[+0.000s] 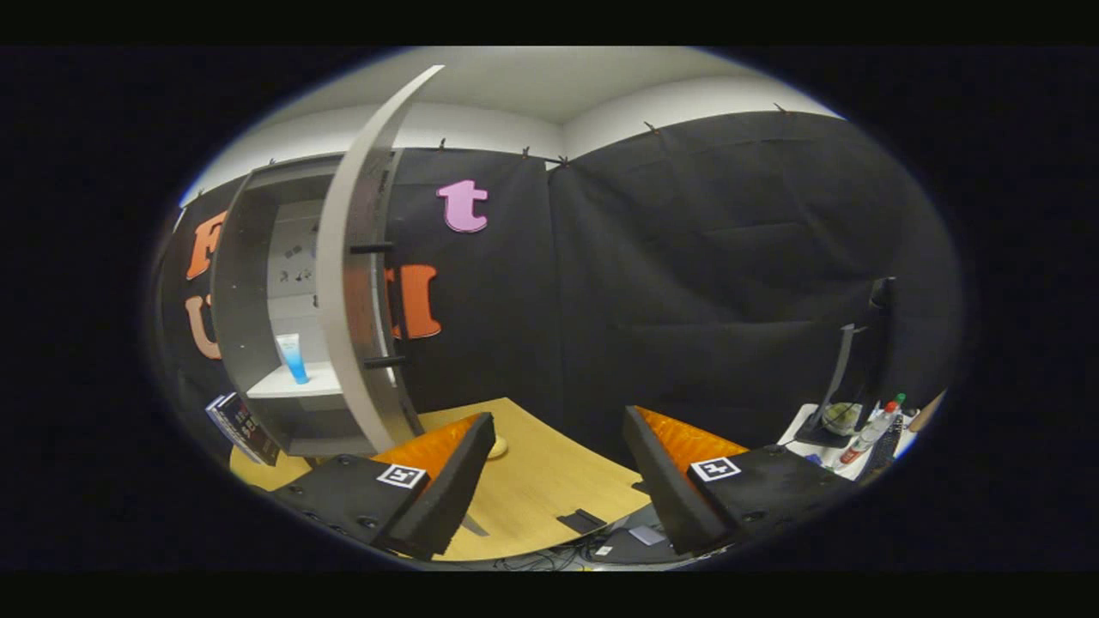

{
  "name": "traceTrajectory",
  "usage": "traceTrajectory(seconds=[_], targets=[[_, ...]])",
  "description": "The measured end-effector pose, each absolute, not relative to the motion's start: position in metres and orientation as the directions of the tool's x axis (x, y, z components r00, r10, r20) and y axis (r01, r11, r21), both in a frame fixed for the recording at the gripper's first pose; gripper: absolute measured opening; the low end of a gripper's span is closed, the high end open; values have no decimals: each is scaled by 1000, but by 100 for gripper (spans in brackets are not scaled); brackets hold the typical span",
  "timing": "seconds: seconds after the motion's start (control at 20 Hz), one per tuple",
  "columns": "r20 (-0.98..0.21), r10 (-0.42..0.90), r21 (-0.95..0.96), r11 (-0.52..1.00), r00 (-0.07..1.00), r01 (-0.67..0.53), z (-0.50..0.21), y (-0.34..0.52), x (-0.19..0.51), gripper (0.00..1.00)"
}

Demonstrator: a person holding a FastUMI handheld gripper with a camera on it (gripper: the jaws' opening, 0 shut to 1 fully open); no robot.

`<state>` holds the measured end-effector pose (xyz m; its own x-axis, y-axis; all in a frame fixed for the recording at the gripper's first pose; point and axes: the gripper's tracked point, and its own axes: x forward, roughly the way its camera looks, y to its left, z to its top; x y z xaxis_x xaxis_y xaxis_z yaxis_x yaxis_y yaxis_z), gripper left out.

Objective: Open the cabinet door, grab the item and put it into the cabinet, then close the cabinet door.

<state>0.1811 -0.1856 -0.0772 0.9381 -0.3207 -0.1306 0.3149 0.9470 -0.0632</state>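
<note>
A grey cabinet (249, 343) stands on the wooden table (549, 481), beyond my left finger. Its door (356, 283) is swung wide open, edge-on toward me, with a dark bar handle (378, 305) on its face. A blue and white tube (293, 357) stands upright on the white shelf (296, 384) inside the cabinet. My gripper (558, 429) is open, its fingers spread wide over the table with nothing between them. The door's lower edge sits just beyond my left fingertip (481, 429).
A few books (245, 427) lean against the cabinet's left side. A small round yellowish object (499, 446) lies on the table by my left finger. Off to the right, a white side table (846, 433) carries a black stand, bottles and clutter. Cables lie under the table's near edge.
</note>
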Motion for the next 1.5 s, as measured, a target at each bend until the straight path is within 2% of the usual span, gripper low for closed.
traceTrajectory(seconds=[0.2,0.55,0.75,1.05,1.5], targets=[[-192,-282,-16,959,940,284,-112,-209,216,97],[-254,-138,-2,990,957,143,-147,-185,249,97],[-275,-52,19,998,960,60,-161,-163,254,97],[-274,4,1,1000,962,-3,-167,-145,243,96],[-308,173,-14,982,936,-186,-186,-32,238,96]])
